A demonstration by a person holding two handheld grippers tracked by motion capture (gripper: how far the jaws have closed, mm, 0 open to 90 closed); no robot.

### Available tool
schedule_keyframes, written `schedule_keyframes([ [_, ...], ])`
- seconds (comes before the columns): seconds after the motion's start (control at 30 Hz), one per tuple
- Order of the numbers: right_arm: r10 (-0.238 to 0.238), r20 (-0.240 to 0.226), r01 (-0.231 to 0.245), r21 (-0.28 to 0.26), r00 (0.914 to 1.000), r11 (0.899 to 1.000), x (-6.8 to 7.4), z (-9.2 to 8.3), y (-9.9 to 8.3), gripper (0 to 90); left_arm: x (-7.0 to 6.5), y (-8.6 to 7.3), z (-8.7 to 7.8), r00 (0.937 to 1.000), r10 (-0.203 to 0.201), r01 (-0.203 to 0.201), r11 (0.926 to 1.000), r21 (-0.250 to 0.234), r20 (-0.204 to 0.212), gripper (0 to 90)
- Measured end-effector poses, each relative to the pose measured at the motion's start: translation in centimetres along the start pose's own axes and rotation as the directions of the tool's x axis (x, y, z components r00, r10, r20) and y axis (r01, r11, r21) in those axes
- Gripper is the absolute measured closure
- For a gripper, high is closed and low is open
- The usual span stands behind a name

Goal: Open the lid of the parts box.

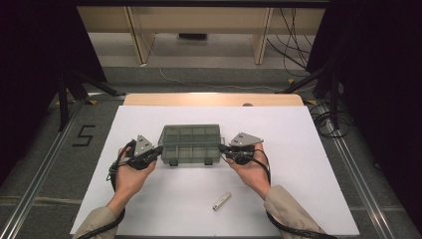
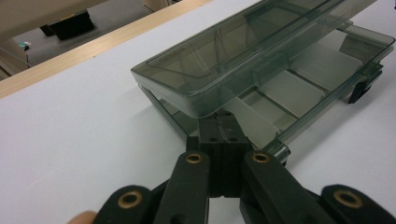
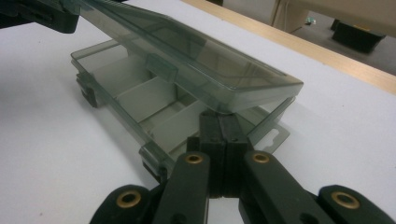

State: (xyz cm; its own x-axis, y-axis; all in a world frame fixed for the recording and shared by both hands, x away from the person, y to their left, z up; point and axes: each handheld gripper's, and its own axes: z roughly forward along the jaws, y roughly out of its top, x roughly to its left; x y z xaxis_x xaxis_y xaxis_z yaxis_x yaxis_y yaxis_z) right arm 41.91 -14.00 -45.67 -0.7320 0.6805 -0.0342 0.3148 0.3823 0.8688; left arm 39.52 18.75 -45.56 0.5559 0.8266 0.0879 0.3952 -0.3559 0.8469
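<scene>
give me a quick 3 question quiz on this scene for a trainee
1. True or false: the lid of the box is shut flat on its base.
2. Multiple choice: the small tube lies A) inside the box, B) on the white sheet nearer the person than the box, C) in the right tool.
3. Fill in: the left tool is at the box's ____ end, jaws together.

Key
1. False: the lid is raised at an angle, both tools under its edge.
2. B
3. left

One compartment box (image 1: 189, 144), one small tube (image 1: 222, 200), two grippers (image 1: 144, 154)
</scene>
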Motion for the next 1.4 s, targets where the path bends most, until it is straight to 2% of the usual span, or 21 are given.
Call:
schedule_keyframes([
  [0.3,0.000,0.036,0.000,-0.019,0.9994,1.000,0.0,0.1,0.4,89.7,-0.1,0.7,0.3,0.9999,0.004,-0.004,0.9999,-0.016,-0.014,89.6],
  [0.37,0.003,0.048,-0.002,-0.022,0.9988,1.000,0.0,0.3,0.4,84.5,-0.1,0.7,0.3,0.9999,0.004,-0.004,0.9999,-0.013,-0.013,89.6],
  [0.43,0.015,0.054,-0.014,-0.003,0.9984,1.000,0.0,0.2,0.3,80.1,0.0,0.8,0.3,1.0000,0.000,0.000,0.9998,-0.018,-0.007,89.6],
  [0.5,0.007,0.082,-0.007,-0.002,0.9966,1.000,-0.1,0.3,0.3,74.3,0.0,0.9,0.2,0.9999,0.000,0.000,0.9997,-0.023,-0.012,89.6],
  [0.57,-0.003,0.108,0.005,-0.012,0.9942,1.000,-0.2,0.2,0.4,68.2,0.1,0.9,0.2,0.9999,0.001,-0.001,0.9997,-0.024,-0.012,89.6],
  [0.67,-0.047,0.147,0.055,-0.048,0.9879,0.997,-0.4,0.4,0.6,59.1,0.1,0.9,0.3,0.9998,0.001,-0.002,0.9997,-0.025,-0.019,89.6],
  [0.7,-0.051,0.148,0.058,-0.049,0.9877,0.997,-0.4,0.4,0.7,57.7,0.2,0.9,0.3,0.9999,0.002,-0.002,0.9998,-0.021,-0.017,89.5],
  [0.8,-0.064,0.149,0.072,-0.054,0.9867,0.996,-0.4,0.4,0.8,56.7,0.2,0.7,0.5,0.9998,-0.001,0.001,0.9999,-0.012,-0.018,83.5],
  [0.93,-0.079,0.154,0.089,-0.061,0.9849,0.994,-0.4,0.4,1.1,55.9,0.5,0.7,0.4,0.9987,0.006,-0.006,1.0000,-0.002,-0.051,74.2],
  [1.0,-0.086,0.162,0.099,-0.071,0.9830,0.993,-0.4,0.4,1.2,55.8,0.8,0.7,0.4,0.9968,0.015,-0.016,0.9998,-0.013,-0.078,68.3],
  [1.07,-0.087,0.162,0.100,-0.074,0.9829,0.992,-0.4,0.4,1.2,55.4,1.1,0.9,0.4,0.9960,0.007,-0.010,0.9994,-0.032,-0.089,65.4],
  [1.13,-0.086,0.164,0.100,-0.079,0.9826,0.992,-0.5,0.5,1.3,55.2,1.2,1.0,0.4,0.9966,0.003,-0.007,0.9990,-0.044,-0.082,65.1],
  [1.17,-0.087,0.165,0.102,-0.082,0.9825,0.991,-0.5,0.5,1.3,55.2,1.3,1.3,0.4,0.9953,0.013,-0.019,0.9978,-0.064,-0.096,65.1],
  [1.27,-0.097,0.168,0.113,-0.090,0.9811,0.989,-0.6,0.5,1.5,55.4,1.3,1.5,0.5,0.9933,0.044,-0.053,0.9953,-0.081,-0.107,66.5],
  [1.33,-0.094,0.165,0.111,-0.093,0.9817,0.989,-0.7,0.5,1.7,55.4,1.4,1.6,0.5,0.9932,0.046,-0.056,0.9945,-0.088,-0.107,67.6],
  [1.37,-0.103,0.169,0.121,-0.101,0.9802,0.988,-0.8,0.6,1.8,55.8,1.5,1.8,0.6,0.9914,0.068,-0.080,0.9915,-0.103,-0.112,68.4],
  [1.4,-0.099,0.168,0.117,-0.101,0.9808,0.988,-0.8,0.6,1.8,56.1,1.4,1.9,0.6,0.9908,0.069,-0.082,0.9908,-0.108,-0.117,69.2],
])
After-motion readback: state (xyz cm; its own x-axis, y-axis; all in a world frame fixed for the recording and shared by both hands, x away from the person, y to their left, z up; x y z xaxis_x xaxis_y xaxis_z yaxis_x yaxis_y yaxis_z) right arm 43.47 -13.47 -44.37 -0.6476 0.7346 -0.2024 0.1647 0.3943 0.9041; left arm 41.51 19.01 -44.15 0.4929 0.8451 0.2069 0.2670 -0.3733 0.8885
